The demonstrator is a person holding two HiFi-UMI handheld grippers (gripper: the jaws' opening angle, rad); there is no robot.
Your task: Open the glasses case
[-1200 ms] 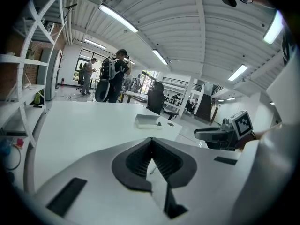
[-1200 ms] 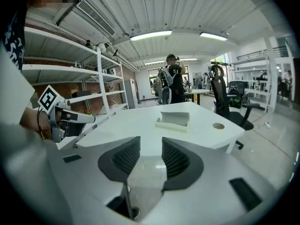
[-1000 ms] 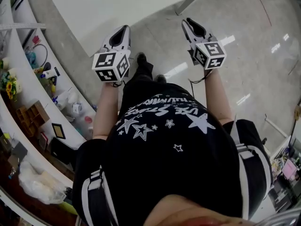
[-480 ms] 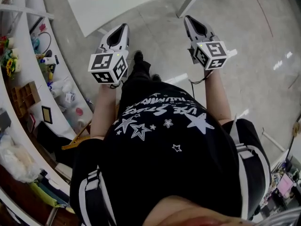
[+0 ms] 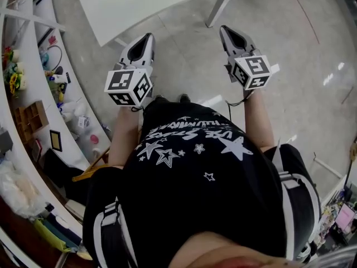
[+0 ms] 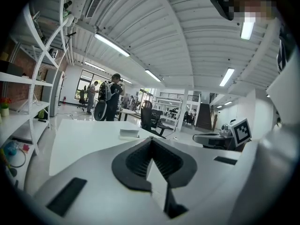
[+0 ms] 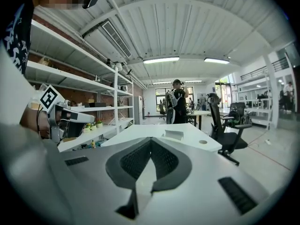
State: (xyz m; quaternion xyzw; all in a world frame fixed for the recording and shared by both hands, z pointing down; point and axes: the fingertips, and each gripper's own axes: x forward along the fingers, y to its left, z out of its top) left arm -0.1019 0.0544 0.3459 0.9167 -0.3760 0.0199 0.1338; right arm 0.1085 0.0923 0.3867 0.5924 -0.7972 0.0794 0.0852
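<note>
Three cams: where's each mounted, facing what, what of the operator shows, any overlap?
Head view: on the person's head, steeply down at white rectangular table and floor; black star-printed shirt, forearms, left gripper, right gripper show.
Left gripper view: on left gripper, along its shut jaws over the table; right gripper at right.
Right gripper view: on right gripper, along its shut jaws toward the table; left gripper at left.
Shared: all see the table.

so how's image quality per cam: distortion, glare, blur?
Head view: heavy fisheye, shelves bend, glare streaks on the floor. Left gripper view: black vignette, ceiling lights blown out. Right gripper view: same vignette, table sharp.
</note>
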